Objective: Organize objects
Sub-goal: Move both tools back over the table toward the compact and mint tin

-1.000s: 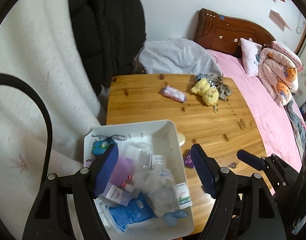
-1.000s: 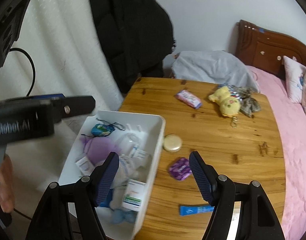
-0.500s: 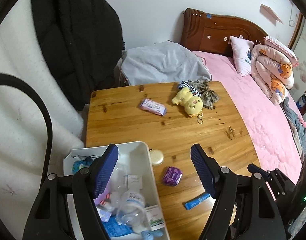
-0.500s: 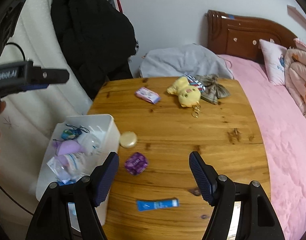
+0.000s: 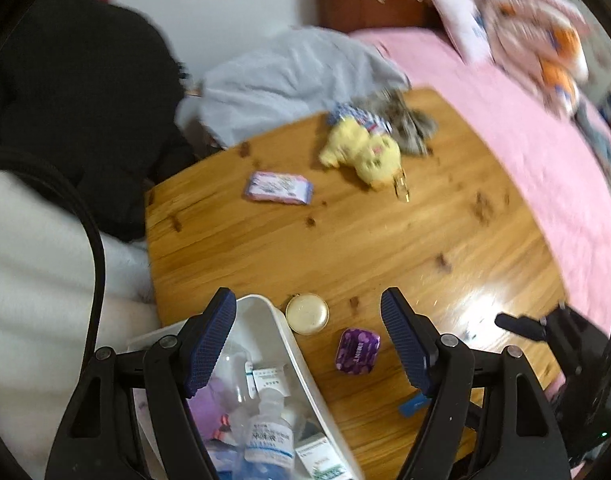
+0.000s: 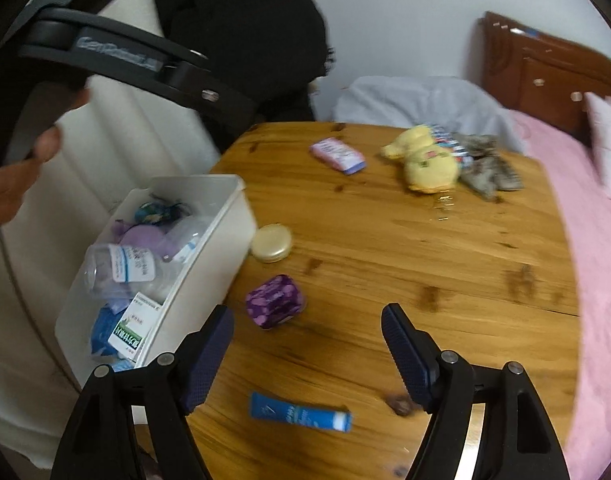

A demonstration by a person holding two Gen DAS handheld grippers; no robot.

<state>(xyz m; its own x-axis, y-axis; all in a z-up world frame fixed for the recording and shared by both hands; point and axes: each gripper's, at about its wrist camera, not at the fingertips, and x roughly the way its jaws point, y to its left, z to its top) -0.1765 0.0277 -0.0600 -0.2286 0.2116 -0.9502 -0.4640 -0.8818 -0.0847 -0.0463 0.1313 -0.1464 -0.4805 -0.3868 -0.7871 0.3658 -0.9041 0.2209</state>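
A white bin (image 6: 209, 276) (image 5: 293, 356) holding bottles, boxes and pouches sits at the left edge of the wooden table (image 6: 425, 248) (image 5: 345, 240). Beside it lie a round cream tin (image 6: 271, 242) (image 5: 307, 313) and a purple tin (image 6: 275, 301) (image 5: 357, 349). A blue tube (image 6: 300, 417) (image 5: 412, 402) lies near the front edge. Farther back are a pink packet (image 6: 337, 154) (image 5: 278, 187), a yellow plush toy (image 6: 425, 164) (image 5: 363, 150) and a plaid cloth (image 6: 485, 168) (image 5: 409, 128). My left gripper (image 5: 309, 344) hovers open over the bin's corner. My right gripper (image 6: 307, 354) is open above the tube, empty.
A pink bed (image 6: 593, 240) (image 5: 545, 140) borders the table's right side, with a wooden headboard (image 6: 545, 68). A grey cloth (image 6: 417, 100) (image 5: 289, 80) and a black jacket (image 6: 245, 32) (image 5: 77, 100) lie behind the table. A person's hand (image 6: 21, 172) holds the left gripper's handle.
Both views have swung and dropped closer to the table. The left gripper moved from over the bin's middle to its right corner. No object has been taken.
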